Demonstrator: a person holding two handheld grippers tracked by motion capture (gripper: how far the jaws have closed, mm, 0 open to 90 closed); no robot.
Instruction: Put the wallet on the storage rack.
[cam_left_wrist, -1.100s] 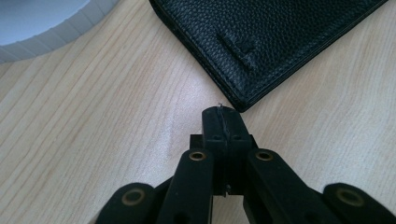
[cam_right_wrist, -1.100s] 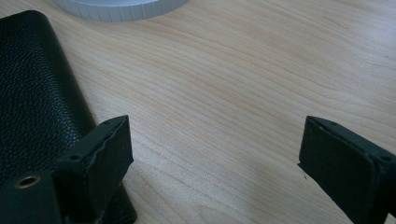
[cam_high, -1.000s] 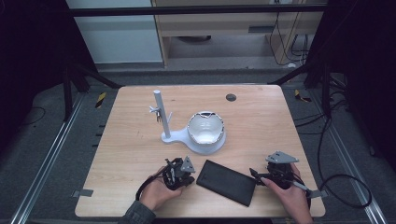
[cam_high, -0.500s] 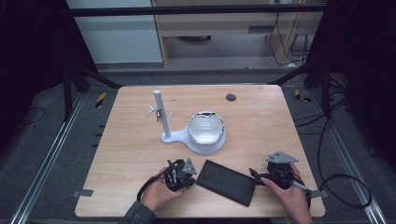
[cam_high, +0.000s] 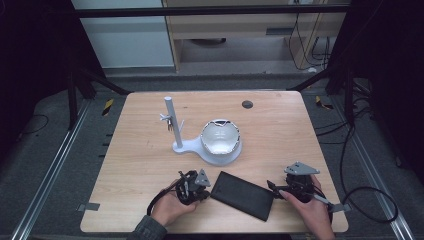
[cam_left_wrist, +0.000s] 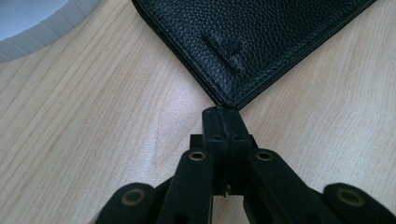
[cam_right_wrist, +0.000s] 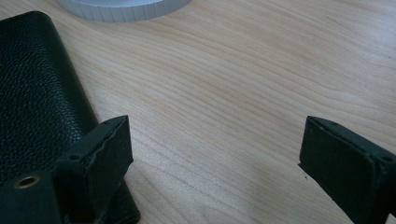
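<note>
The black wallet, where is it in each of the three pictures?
High view: the black wallet lies near the table's front edge, between the two grippers.
Left gripper view: top, its corner right at the shut jaw tips.
Right gripper view: left side, beside one open jaw.
Shared landmark: the white ribbed base.

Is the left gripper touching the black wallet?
Cannot tell. In the left gripper view, the shut left gripper sits right at a corner of the black wallet; no clear gap or contact.

Closed left gripper (cam_left_wrist: 223, 122) tips touching corner of black leather wallet (cam_left_wrist: 247, 42) on wooden table (cam_left_wrist: 93, 116); white base (cam_left_wrist: 32, 23) upper left.
</note>
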